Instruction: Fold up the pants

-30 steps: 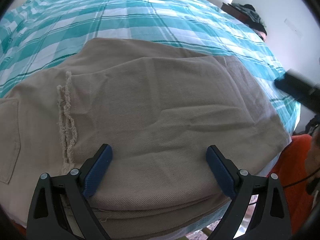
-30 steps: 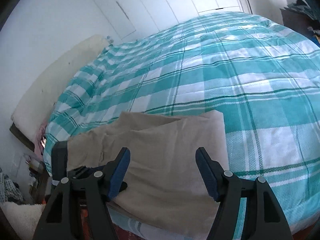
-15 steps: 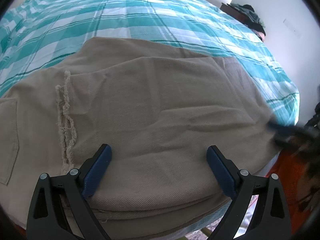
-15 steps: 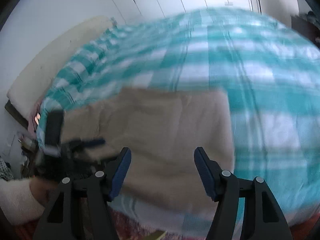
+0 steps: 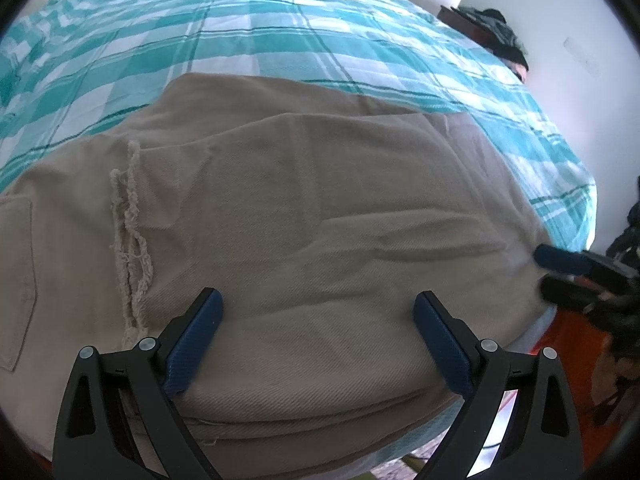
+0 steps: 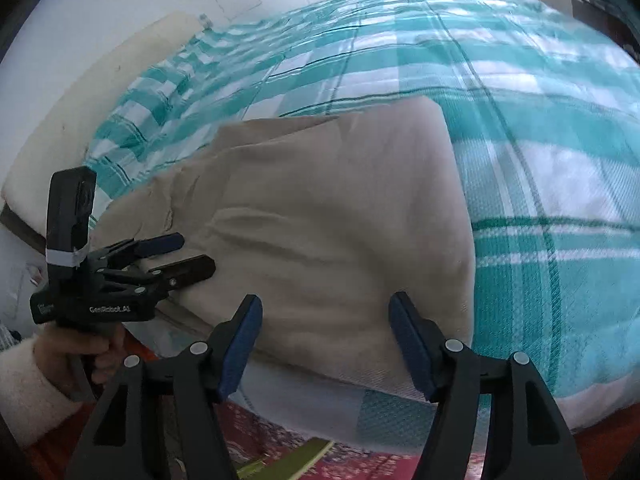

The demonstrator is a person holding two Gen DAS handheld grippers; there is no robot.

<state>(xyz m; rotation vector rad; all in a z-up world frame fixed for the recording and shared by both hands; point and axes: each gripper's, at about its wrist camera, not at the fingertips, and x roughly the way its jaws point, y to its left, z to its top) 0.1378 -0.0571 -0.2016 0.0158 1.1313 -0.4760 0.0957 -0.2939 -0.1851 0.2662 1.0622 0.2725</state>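
Beige pants (image 5: 304,216) lie folded in layers at the near edge of the bed, a frayed hem (image 5: 130,236) on top at the left. My left gripper (image 5: 316,300) is open just above the folded stack's near edge. In the right wrist view the pants (image 6: 336,220) lie ahead; my right gripper (image 6: 326,308) is open and empty over their near right edge. The left gripper (image 6: 180,256) also shows there at the left, fingers spread over the fabric. The right gripper's fingers (image 5: 560,260) show at the pants' right edge in the left wrist view.
The bed has a teal and white checked cover (image 5: 280,28) (image 6: 540,168). A dark cabinet with clothes (image 5: 492,28) stands at the far right by the wall. A cream headboard (image 6: 100,100) runs along the left. Red patterned rug (image 6: 248,432) lies below the bed edge.
My right gripper has swung down and in toward the pants' right edge, coming closer to the fabric. My left gripper has stayed put, open over the stack.
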